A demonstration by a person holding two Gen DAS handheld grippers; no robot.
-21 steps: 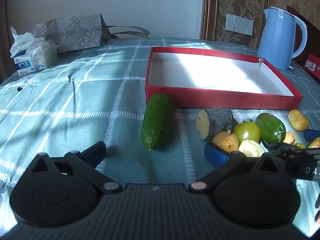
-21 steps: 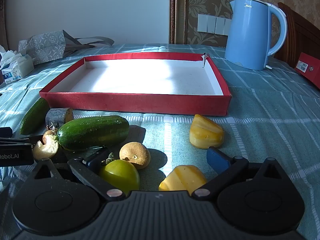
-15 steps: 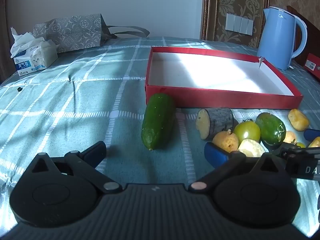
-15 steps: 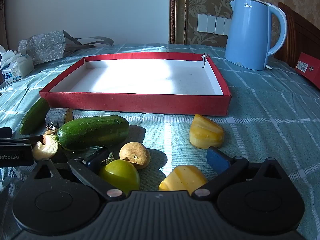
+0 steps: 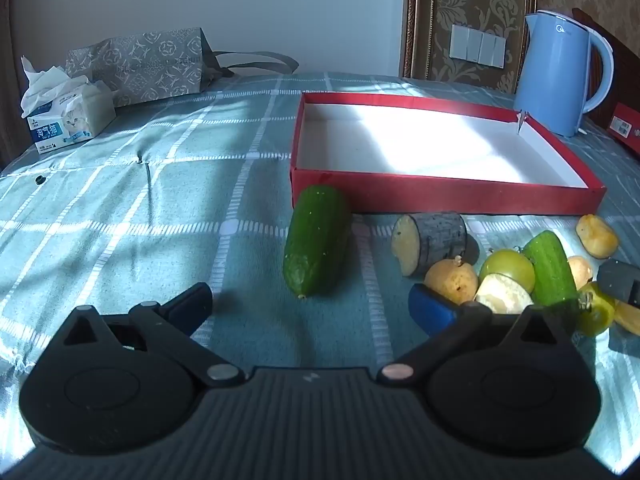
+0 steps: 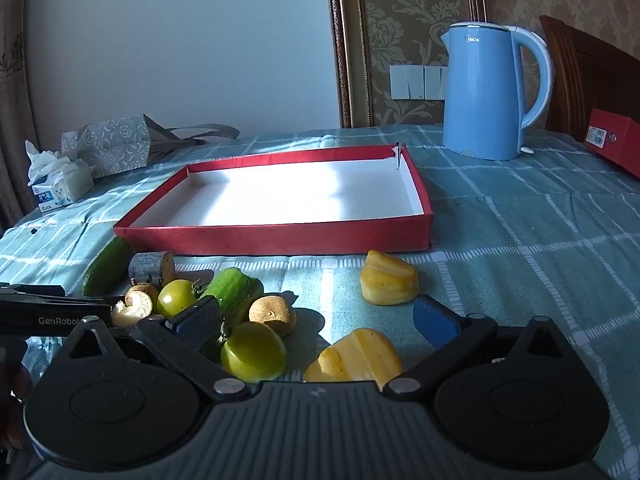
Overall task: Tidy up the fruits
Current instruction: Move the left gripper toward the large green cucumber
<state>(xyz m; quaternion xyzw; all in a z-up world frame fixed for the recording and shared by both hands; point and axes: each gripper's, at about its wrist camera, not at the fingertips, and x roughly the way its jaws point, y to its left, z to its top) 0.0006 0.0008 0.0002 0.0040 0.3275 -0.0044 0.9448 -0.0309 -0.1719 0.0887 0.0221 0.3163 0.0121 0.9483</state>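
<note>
A surface [image 5: 120, 208] covered with a teal checked cloth stands before a pale wall and a panel of gold damask wallpaper.

Left wrist view: the left gripper [image 5: 310, 304] hovers low over the cloth with its jaws spread wide and nothing between them. A whole cucumber [image 5: 316, 240] lies just ahead of it, its far end close to the near wall of a shallow red box [image 5: 440, 200] with a white floor. To the right sits a cut grey-skinned root piece [image 5: 432, 236], then a huddle: a brown round fruit [image 5: 451, 280], a pale cut piece [image 5: 502, 294], a green tomato [image 5: 507, 268] and a short cucumber piece [image 5: 550, 268]. At the far left a tissue pack [image 5: 64, 120] bears Chinese print and a cat's face, beside a grey patterned paper bag [image 5: 144, 64]. The blue kettle [image 5: 556, 76] carries a small logo, unreadable here.

Right wrist view: the right gripper [image 6: 316, 322] is likewise wide open and holds nothing; a second green tomato [image 6: 254, 354] and a yellow jackfruit piece [image 6: 356, 356] lie between its fingers, touching neither. Another jackfruit piece [image 6: 388, 278] sits nearer the box. Here the kettle reads "Midea", and the other gripper's side at the left edge shows "GenRobot". A red labelled box [image 6: 616, 144] lies at the right; its label is too small to read.
</note>
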